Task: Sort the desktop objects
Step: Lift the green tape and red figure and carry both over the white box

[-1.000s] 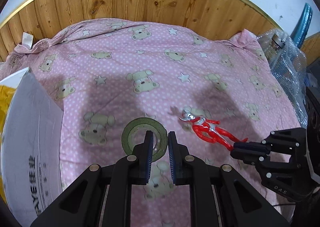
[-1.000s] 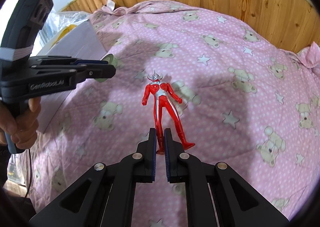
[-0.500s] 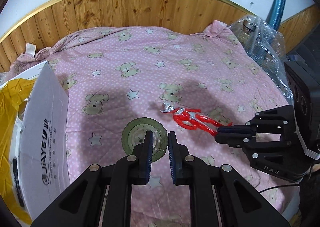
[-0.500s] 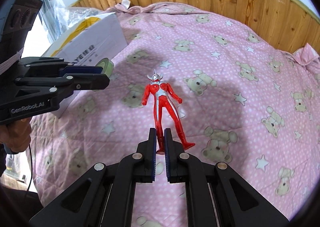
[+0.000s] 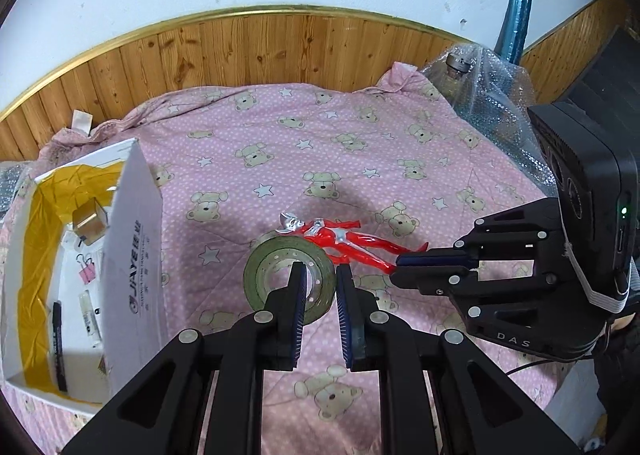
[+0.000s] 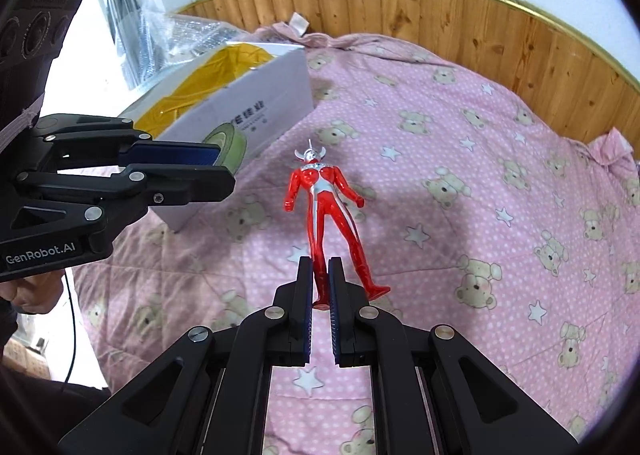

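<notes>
My left gripper (image 5: 321, 269) is shut on the rim of a green tape roll (image 5: 276, 261), held up above the pink bedspread; the same tape roll (image 6: 232, 147) shows at its tip in the right wrist view. My right gripper (image 6: 320, 267) is shut on one leg of a red and silver toy figure (image 6: 320, 191), which hangs in the air head forward. In the left wrist view the toy figure (image 5: 348, 241) lies level behind the roll, with the right gripper (image 5: 404, 267) at its feet. A white cardboard box (image 5: 132, 255) with a yellow liner stands to the left.
Inside the box lie a black pen (image 5: 58, 339), a pink binder clip (image 5: 86, 271), a small brown carton (image 5: 90, 221) and a clear tube. Bubble wrap (image 5: 488, 95) is piled at the bed's far right. A wooden wall panel (image 5: 280, 51) runs behind. A hand (image 6: 36, 291) grips the left tool.
Both grippers have risen and drawn back from the bedspread, carrying the tape roll and the toy figure. The box's inside has come into the left wrist view.
</notes>
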